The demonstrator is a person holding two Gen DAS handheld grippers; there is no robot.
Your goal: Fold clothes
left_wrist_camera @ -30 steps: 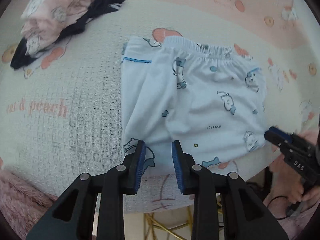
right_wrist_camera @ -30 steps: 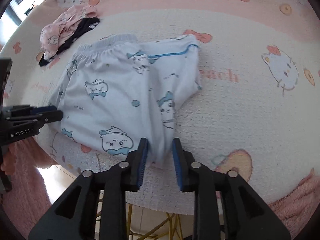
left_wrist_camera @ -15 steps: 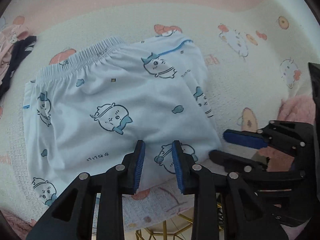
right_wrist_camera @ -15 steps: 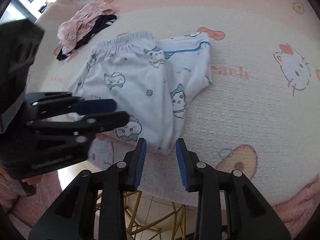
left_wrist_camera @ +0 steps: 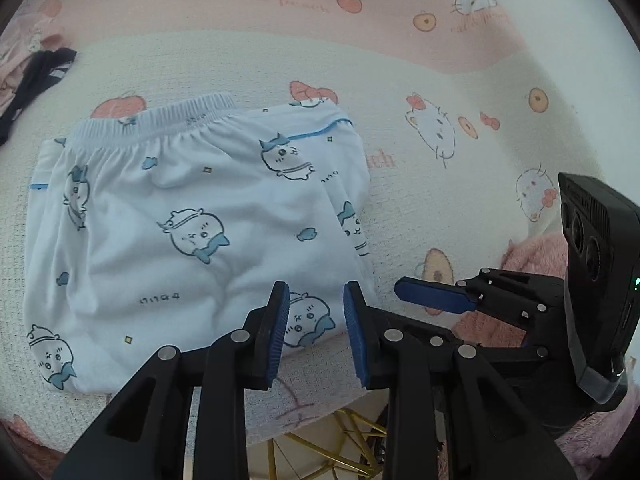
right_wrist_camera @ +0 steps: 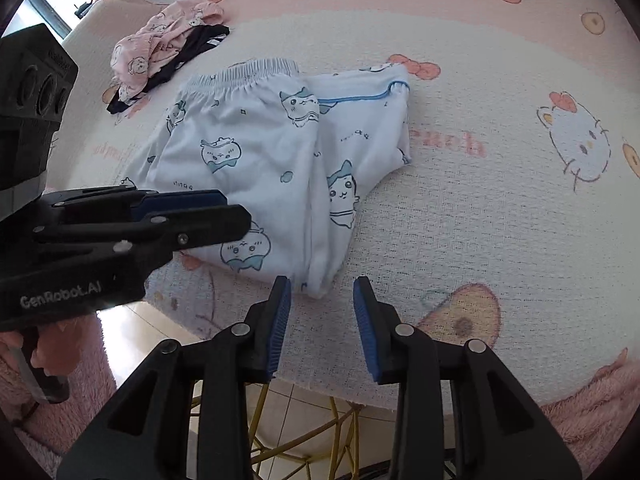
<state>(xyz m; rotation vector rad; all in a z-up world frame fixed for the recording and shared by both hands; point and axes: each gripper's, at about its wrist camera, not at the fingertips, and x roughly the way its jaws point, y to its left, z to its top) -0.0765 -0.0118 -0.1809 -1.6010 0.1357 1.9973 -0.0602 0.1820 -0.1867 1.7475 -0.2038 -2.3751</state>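
Note:
Light blue pyjama pants (left_wrist_camera: 192,220) with cartoon prints lie folded on the blanket, waistband at the far side. My left gripper (left_wrist_camera: 316,308) is open over the pants' near edge, close to their right corner, holding nothing. In the right wrist view the pants (right_wrist_camera: 256,148) lie ahead and to the left. My right gripper (right_wrist_camera: 322,292) is open just short of their near right corner, with only blanket between its fingers. The left gripper (right_wrist_camera: 236,210) reaches in from the left over the pants' near edge. One blue pad (left_wrist_camera: 436,300) of the right gripper shows beside the left one.
A pile of pink and black clothes (right_wrist_camera: 168,44) lies at the far left of the patterned pink and cream blanket (right_wrist_camera: 480,200). The blanket's near edge runs under both grippers, with gold wire legs (right_wrist_camera: 304,432) and floor below. A fluffy pink sleeve (right_wrist_camera: 60,420) sits at lower left.
My left gripper has swung right along the pants' near edge, from their left corner to close beside the right gripper. The right gripper has drawn back a little and opened slightly wider. The pants have not moved.

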